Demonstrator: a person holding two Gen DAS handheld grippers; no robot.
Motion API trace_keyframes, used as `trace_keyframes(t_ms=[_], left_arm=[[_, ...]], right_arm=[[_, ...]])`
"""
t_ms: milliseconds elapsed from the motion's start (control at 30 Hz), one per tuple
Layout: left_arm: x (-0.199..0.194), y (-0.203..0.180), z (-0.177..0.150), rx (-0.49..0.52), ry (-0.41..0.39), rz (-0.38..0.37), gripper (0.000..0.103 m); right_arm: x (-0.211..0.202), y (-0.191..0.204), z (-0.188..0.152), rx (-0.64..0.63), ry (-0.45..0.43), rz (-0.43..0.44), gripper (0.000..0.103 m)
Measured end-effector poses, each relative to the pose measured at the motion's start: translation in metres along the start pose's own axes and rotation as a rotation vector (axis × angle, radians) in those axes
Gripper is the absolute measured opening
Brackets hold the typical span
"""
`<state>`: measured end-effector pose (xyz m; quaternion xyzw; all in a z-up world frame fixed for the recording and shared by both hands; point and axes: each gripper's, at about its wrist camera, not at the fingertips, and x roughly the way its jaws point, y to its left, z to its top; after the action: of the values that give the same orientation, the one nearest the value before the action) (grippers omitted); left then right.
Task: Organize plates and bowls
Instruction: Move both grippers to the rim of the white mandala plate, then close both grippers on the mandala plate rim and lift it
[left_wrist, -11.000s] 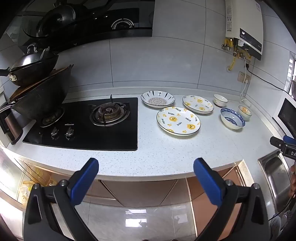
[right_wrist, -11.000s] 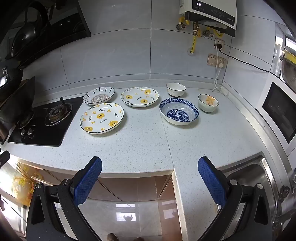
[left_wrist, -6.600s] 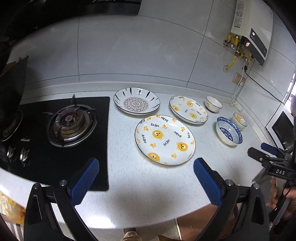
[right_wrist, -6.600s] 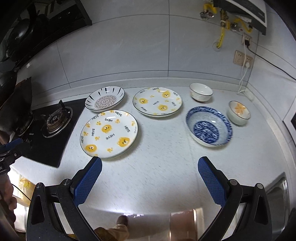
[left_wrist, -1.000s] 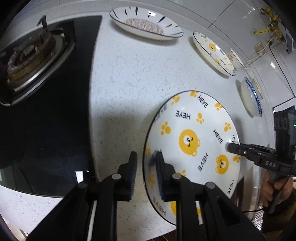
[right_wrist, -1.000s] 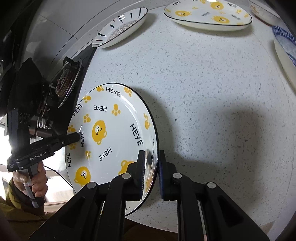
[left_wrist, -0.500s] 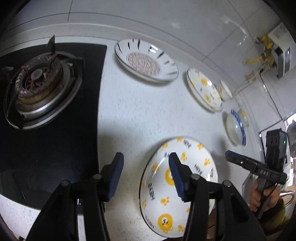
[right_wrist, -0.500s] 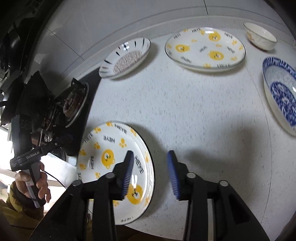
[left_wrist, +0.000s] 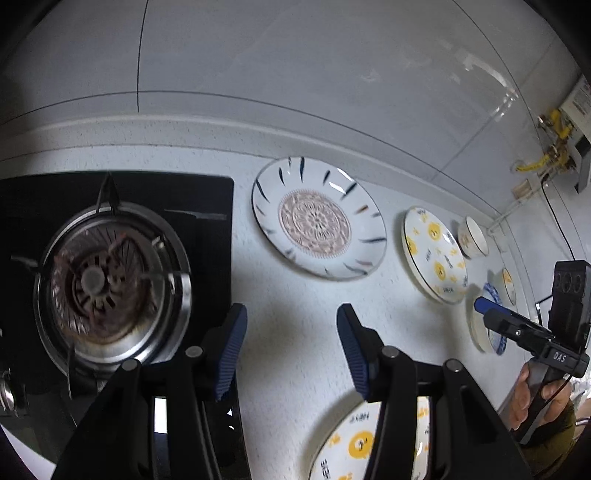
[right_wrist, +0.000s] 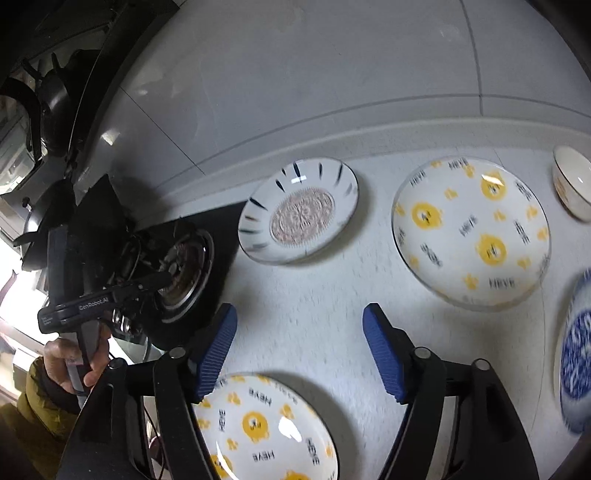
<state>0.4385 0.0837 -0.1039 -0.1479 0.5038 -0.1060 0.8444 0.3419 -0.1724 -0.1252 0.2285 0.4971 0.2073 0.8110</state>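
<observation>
Left wrist view: left gripper (left_wrist: 291, 345) spread wide, holding nothing; bear plate (left_wrist: 351, 448) near, under the right finger.

Right wrist view: right gripper (right_wrist: 299, 350) likewise parted and empty; bear plate (right_wrist: 266, 428) near, below the left finger, flat on the counter (right_wrist: 314, 314).

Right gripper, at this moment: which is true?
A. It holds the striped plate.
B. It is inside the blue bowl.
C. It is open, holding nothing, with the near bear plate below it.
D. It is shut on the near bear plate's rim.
C: the right gripper has its fingers spread with only countertop between them, and the near bear plate lies below, ungripped.
</observation>
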Motion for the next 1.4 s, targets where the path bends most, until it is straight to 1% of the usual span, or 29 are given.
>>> trace_keyframes(t_ms=[33,67,100,133,167,200,233,267,333,367,433,500,567,700,967,1067,1200,1233,1333,1400], left_arm=[[0.003,0.003,0.007,-0.017,-0.003,0.003,0.049],[0.006,0.005,0.013,-0.03,0.003,-0.002,0.049],[0.012,0.008,0.022,-0.046,0.02,-0.014,0.049],[0.016,0.01,0.027,-0.058,0.029,-0.017,0.052],[0.021,0.012,0.033,-0.068,0.033,-0.021,0.057],[0.027,0.014,0.041,-0.084,0.035,-0.026,0.07],[0.031,0.016,0.045,-0.098,0.039,-0.024,0.077],[0.036,0.019,0.05,-0.111,0.044,-0.026,0.078],[0.048,0.023,0.058,-0.132,0.054,-0.017,0.078],[0.053,0.024,0.061,-0.136,0.061,-0.01,0.078],[0.067,0.028,0.067,-0.151,0.082,-0.001,0.078],[0.081,0.032,0.069,-0.177,0.109,-0.019,0.078],[0.096,0.035,0.074,-0.203,0.133,-0.032,0.078],[0.115,0.039,0.077,-0.244,0.153,-0.05,0.078],[0.144,0.033,0.082,-0.228,0.202,-0.045,0.078],[0.154,0.033,0.083,-0.221,0.215,-0.029,0.078],[0.164,0.038,0.086,-0.237,0.221,-0.034,0.075],[0.165,0.038,0.087,-0.232,0.218,-0.031,0.072],[0.168,0.037,0.092,-0.223,0.208,-0.035,0.067],[0.17,0.035,0.094,-0.208,0.205,-0.034,0.063]], right_arm=[[0.002,-0.001,0.006,-0.002,-0.004,0.003,0.07],[0.007,-0.001,0.015,-0.008,-0.006,0.012,0.075],[0.01,-0.001,0.021,-0.012,-0.006,0.018,0.077],[0.015,-0.001,0.03,-0.017,-0.007,0.017,0.078],[0.02,-0.001,0.037,-0.022,-0.002,0.021,0.079],[0.025,-0.002,0.045,-0.028,0.005,0.033,0.08],[0.033,-0.004,0.052,-0.025,0.013,0.032,0.083],[0.041,-0.006,0.06,-0.023,0.018,0.029,0.083],[0.056,-0.011,0.072,-0.013,0.04,0.042,0.084],[0.064,-0.015,0.078,0.001,0.048,0.029,0.084],[0.078,-0.02,0.088,0.007,0.068,0.039,0.084],[0.093,-0.025,0.095,0.02,0.094,0.032,0.084],[0.104,-0.027,0.102,0.006,0.109,0.024,0.084],[0.123,-0.032,0.114,-0.012,0.149,-0.003,0.084],[0.152,-0.037,0.122,-0.048,0.22,-0.023,0.084],[0.159,-0.038,0.122,-0.059,0.247,-0.027,0.084],[0.166,-0.04,0.12,-0.076,0.267,-0.041,0.083],[0.168,-0.041,0.119,-0.082,0.271,-0.043,0.082],[0.169,-0.044,0.116,-0.092,0.276,-0.059,0.072],[0.171,-0.044,0.115,-0.106,0.274,-0.089,0.066]])
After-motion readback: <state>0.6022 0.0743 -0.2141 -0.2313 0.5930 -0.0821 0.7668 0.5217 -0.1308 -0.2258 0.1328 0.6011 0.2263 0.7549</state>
